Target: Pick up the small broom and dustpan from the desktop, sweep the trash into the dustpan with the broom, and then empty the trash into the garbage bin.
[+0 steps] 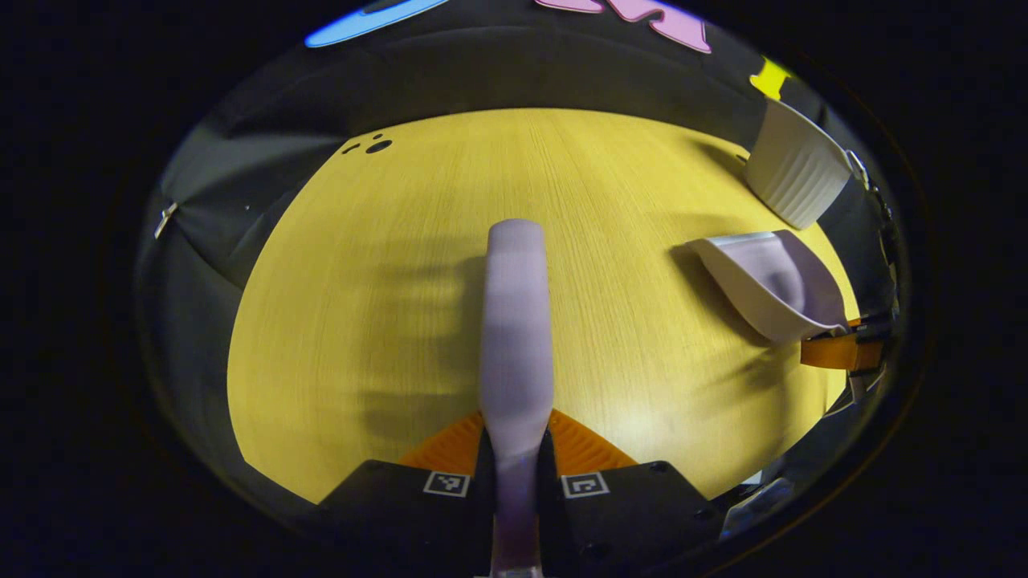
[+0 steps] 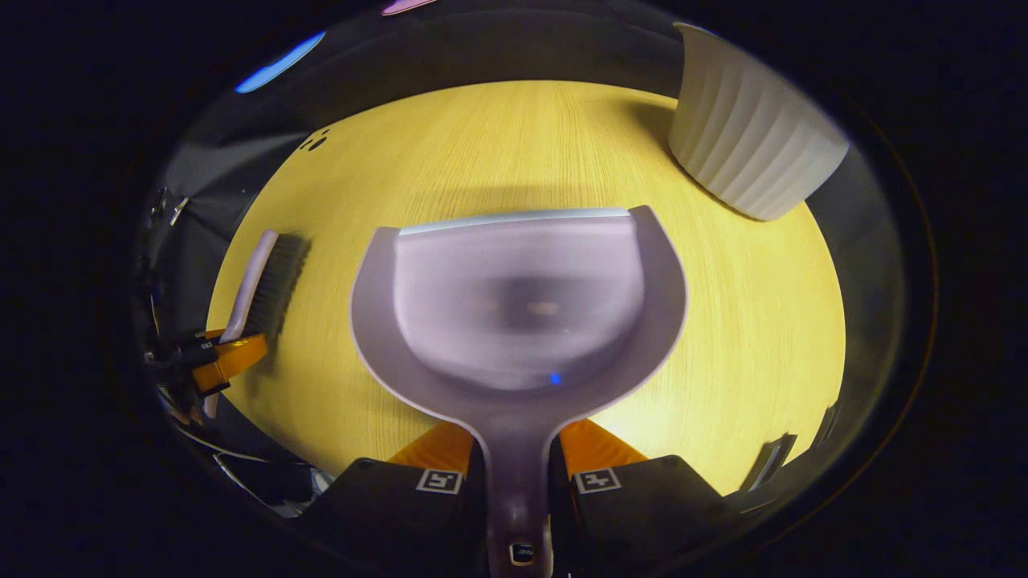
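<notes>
Dim booth, warm overhead light on the counter (image 1: 610, 241). Soft shadows left of the broom (image 1: 516, 321) and dustpan (image 2: 518, 305). Faint glare near bottom. Strong fisheye bending at edges; close objects blurred.

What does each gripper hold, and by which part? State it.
The left gripper holds the broom by its handle. The right gripper holds the dustpan by its handle, just behind the pan.
</notes>
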A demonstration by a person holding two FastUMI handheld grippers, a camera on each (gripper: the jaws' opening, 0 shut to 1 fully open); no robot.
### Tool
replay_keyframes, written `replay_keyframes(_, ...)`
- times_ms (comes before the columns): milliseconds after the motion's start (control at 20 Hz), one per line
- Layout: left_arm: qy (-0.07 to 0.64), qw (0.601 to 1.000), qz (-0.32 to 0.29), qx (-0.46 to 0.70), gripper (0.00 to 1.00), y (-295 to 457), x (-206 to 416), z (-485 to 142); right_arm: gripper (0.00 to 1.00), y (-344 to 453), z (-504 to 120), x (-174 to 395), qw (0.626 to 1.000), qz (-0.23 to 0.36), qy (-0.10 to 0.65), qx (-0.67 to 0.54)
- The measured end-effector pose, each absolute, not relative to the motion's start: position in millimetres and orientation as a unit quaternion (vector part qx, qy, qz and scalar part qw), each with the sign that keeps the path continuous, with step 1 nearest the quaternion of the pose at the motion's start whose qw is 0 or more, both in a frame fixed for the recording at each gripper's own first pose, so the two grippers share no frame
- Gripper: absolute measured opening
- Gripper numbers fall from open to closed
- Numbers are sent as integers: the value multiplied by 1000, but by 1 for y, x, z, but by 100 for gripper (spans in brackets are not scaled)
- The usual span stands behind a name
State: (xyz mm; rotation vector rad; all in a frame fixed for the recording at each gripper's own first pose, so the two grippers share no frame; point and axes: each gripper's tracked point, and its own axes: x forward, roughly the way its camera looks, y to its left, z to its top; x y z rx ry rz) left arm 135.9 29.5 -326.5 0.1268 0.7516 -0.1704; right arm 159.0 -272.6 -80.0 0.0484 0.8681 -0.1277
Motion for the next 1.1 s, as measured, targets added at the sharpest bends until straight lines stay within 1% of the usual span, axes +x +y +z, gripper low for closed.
replay_keyframes(50, 373, 922, -80, 67, 28, 28, 137, -324, 36, -273, -84, 160, 902, -66, 425, 27)
replay_keyframes(150, 381, 919, -74, 70, 29, 27, 139, -325, 36, -267, -89, 162, 897, -65, 436, 21)
replay_keyframes(200, 383, 918, -74, 71, 28, 27, 140, -328, 41, -264, -90, 161, 896, -64, 439, 22)
replay_keyframes(250, 384, 917, -75, 73, 32, 25, 138, -327, 37, -261, -89, 162, 897, -61, 437, 29)
replay_keyframes(300, 383, 918, -77, 73, 28, 22, 134, -326, 39, -258, -86, 165, 898, -61, 434, 38)
replay_keyframes(350, 381, 918, -78, 72, 35, 20, 132, -324, 40, -256, -86, 168, 898, -60, 432, 47)
replay_keyframes(400, 377, 920, -79, 70, 40, 18, 131, -323, 36, -252, -84, 169, 899, -55, 432, 56)
replay_keyframes(450, 372, 922, -86, 60, 50, 13, 128, -320, 57, -250, -82, 169, 899, -51, 431, 60)
replay_keyframes(500, 366, 924, -93, 51, 66, 11, 126, -317, 79, -253, -82, 170, 901, -54, 426, 58)
replay_keyframes(550, 355, 929, -93, 48, 75, 11, 125, -309, 100, -254, -77, 169, 905, -57, 419, 55)
replay_keyframes(650, 336, 936, -87, 53, 100, 16, 120, -299, 99, -258, -66, 168, 914, -67, 396, 49)
replay_keyframes(700, 324, 941, -84, 55, 95, 19, 115, -292, 99, -259, -60, 163, 919, -73, 384, 44)
replay_keyframes(800, 283, 955, -78, 47, 95, 24, 105, -271, 100, -259, -43, 152, 931, -83, 352, 37)
replay_keyframes(1000, 156, 983, -93, -12, 96, 22, 71, -207, 100, -259, 10, 131, 958, -92, 269, 25)
replay_keyframes(1100, 89, 993, -80, -12, 96, 31, 49, -180, 99, -264, 40, 115, 969, -106, 221, -5)
